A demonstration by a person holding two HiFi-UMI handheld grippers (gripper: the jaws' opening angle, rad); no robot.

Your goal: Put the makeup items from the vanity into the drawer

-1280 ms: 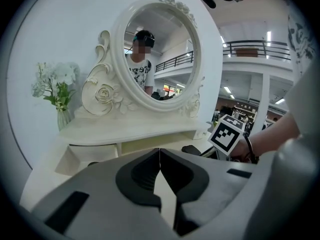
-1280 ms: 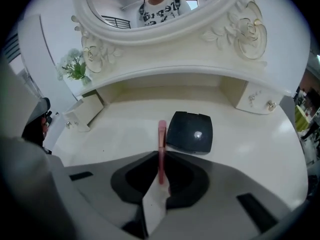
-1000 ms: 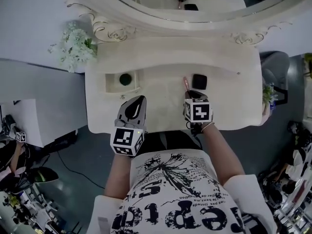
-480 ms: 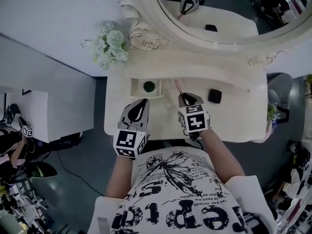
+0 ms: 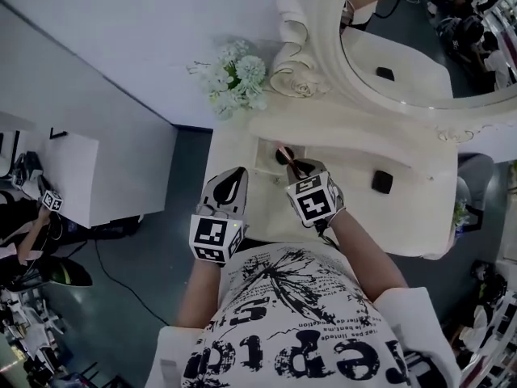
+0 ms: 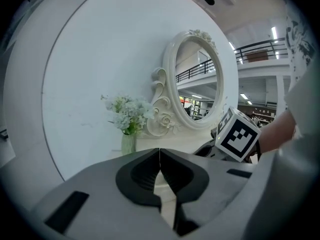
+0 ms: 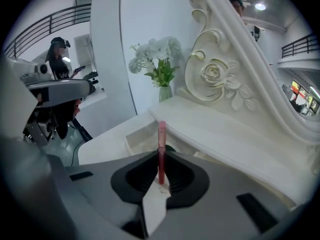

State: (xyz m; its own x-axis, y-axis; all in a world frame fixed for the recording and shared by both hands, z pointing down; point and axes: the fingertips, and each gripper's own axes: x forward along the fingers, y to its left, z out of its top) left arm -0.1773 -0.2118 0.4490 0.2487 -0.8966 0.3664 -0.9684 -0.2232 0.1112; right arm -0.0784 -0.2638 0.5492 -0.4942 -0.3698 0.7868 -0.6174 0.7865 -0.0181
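My right gripper [image 5: 296, 166] is shut on a thin pink makeup tube [image 5: 286, 153], whose tip reaches over the open drawer [image 5: 262, 164] in the white vanity top. In the right gripper view the tube [image 7: 161, 146] stands upright between the jaws, with the drawer [image 7: 140, 136] just beyond. A dark round item [image 5: 280, 158] lies inside the drawer, partly hidden by the tube. My left gripper [image 5: 233, 173] is shut and empty at the vanity's front left edge; its jaws meet with nothing between them [image 6: 159, 156]. A black compact [image 5: 382, 181] lies on the vanity to the right.
A vase of white flowers [image 5: 234, 75] stands at the vanity's back left corner, next to the ornate mirror frame [image 5: 295, 63]. A raised shelf [image 7: 225, 134] runs behind the drawer. White furniture [image 5: 77, 176] and a person [image 7: 60, 69] are off to the left.
Both grippers moved left along the vanity. The right one carried the pink tube away from the black compact to the drawer and rolled its wrist. The head view turned.
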